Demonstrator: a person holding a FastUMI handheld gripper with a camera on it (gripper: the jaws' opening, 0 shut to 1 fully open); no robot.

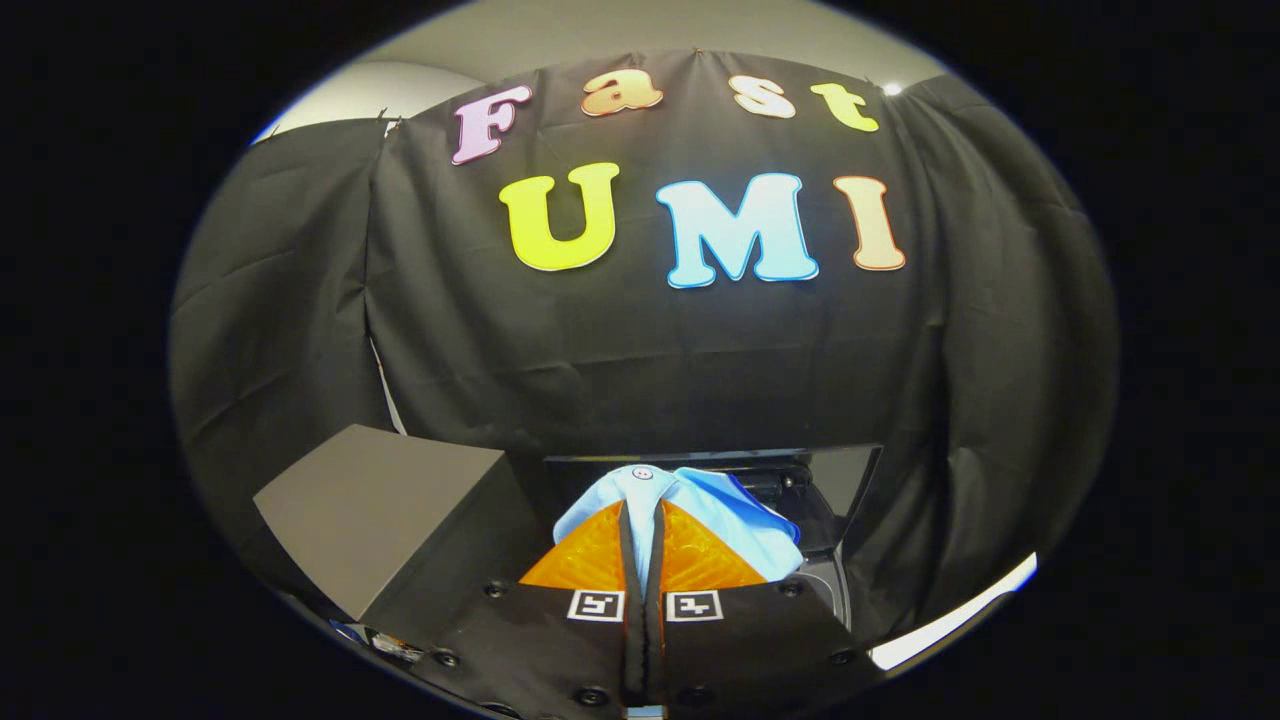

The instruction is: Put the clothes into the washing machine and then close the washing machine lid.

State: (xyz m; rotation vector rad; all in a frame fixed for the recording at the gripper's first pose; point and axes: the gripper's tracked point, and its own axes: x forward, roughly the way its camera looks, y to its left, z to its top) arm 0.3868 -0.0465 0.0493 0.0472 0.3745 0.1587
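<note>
Light blue shirt (700, 515) hangs pinched between the gripper's (642, 520) two pressed-together fingers, held just above the open washing machine (830, 500). A dark box (380, 510) stands beside it. No readable label shows.

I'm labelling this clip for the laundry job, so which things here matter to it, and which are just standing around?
Part of the job:
- light blue shirt, pinched between the gripper fingers, which are shut on it
- washing machine just beyond the fingers, its lid up behind the shirt

Just standing around:
- dark box beside the machine
- black cloth wall behind everything
</note>
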